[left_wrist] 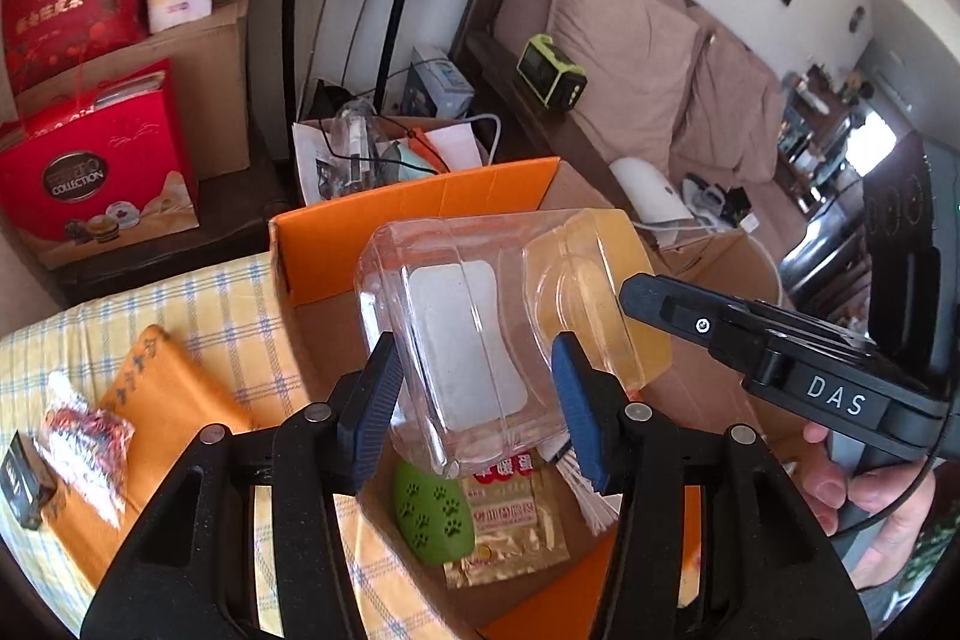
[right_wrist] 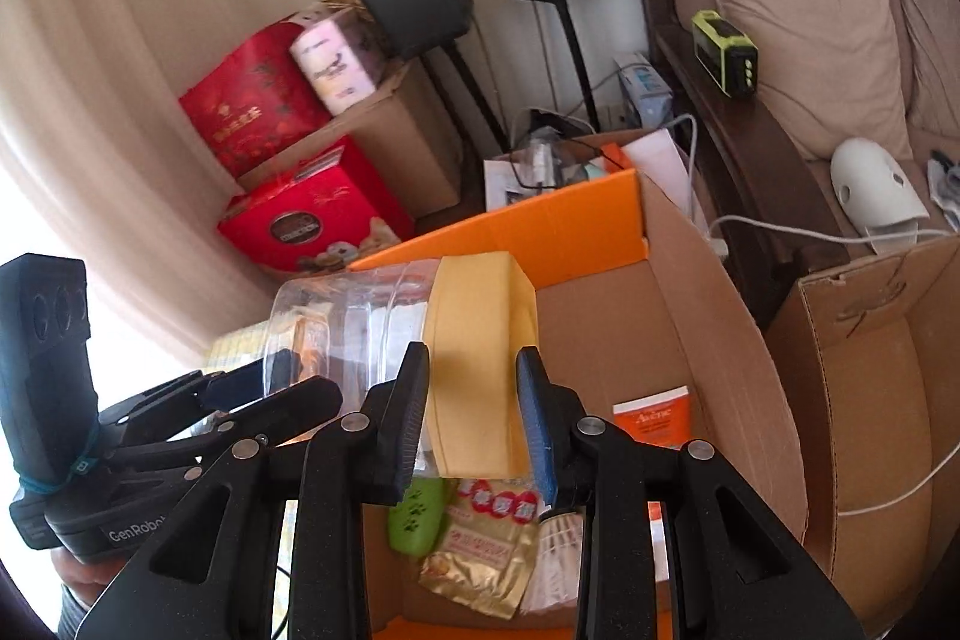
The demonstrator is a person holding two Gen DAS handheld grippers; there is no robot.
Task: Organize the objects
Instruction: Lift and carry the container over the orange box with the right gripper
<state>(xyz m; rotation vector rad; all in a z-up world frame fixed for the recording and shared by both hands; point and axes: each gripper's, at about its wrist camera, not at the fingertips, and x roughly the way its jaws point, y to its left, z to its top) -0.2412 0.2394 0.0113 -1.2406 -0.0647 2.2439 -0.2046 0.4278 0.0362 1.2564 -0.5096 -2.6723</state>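
A clear plastic jar [left_wrist: 456, 328] with a yellow lid [right_wrist: 474, 340] lies on its side in the air over an open cardboard box [right_wrist: 708, 316] with orange flaps. My left gripper [left_wrist: 474, 340] is shut on the jar's clear body. My right gripper [right_wrist: 473, 358] is shut on the yellow lid; in the left wrist view it [left_wrist: 642, 292] comes in from the right against the lid. In the right wrist view the left gripper [right_wrist: 258, 382] reaches the jar from the left. In the box below lie a green paw-print toy [left_wrist: 432, 514], a gold sachet [left_wrist: 510, 514] and a white shuttlecock [left_wrist: 591, 496].
An orange tube [right_wrist: 651, 415] lies in the box too. Left of the box, a yellow checked cloth [left_wrist: 198, 292] carries an orange packet [left_wrist: 162, 400] and a snack bag [left_wrist: 90, 436]. A second cardboard box [right_wrist: 870, 400] stands to the right. Behind are red gift boxes [left_wrist: 102, 184], speaker stands and a sofa.
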